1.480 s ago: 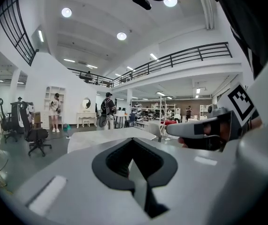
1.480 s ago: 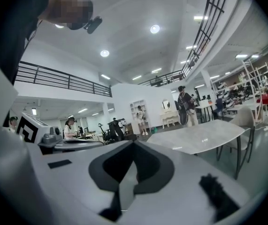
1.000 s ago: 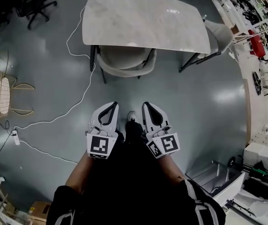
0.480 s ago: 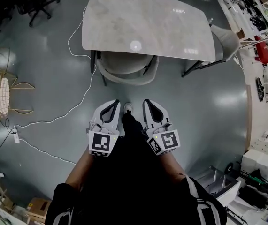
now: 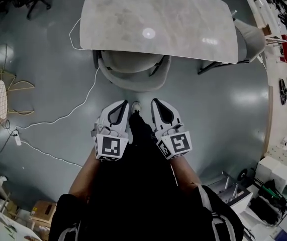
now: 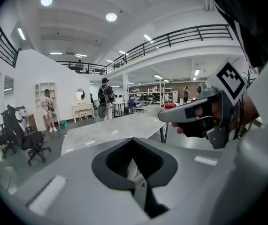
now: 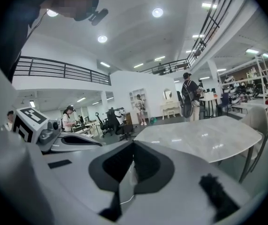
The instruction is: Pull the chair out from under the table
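Facing the table: a person in dark clothes stood on the glossy grey floor [image 5: 48, 79] with a gripper in each hand, one light shoe [image 5: 136, 107] showing between them.
Left gripper: the left gripper [image 5: 122, 104] was held out in front of the body, jaws pressed together with nothing between them, its tips pointing toward the chair but clear of it.
Right gripper: the right gripper [image 5: 156, 102] was held just beside the left, jaws likewise closed and empty, and also short of the chair.
Chair: the pale grey chair [image 5: 133, 70] sat tucked under the near edge of the table, its seat mostly hidden beneath the top and its curved back bulging out toward the person.
Table: the marble-look table [image 5: 158, 19] had a bare, rounded top that caught spots of ceiling light.
Second chair: another pale chair [image 5: 251, 36] stood at the table's right end.
Cable: a white cable [image 5: 78, 109] snaked over the floor from the table's left corner to a power strip [image 5: 16, 139].
Left side: a gold wire chair [image 5: 2, 94] stood well apart from the table.
Background: a person with a backpack [image 6: 104, 97] stood beyond the table.
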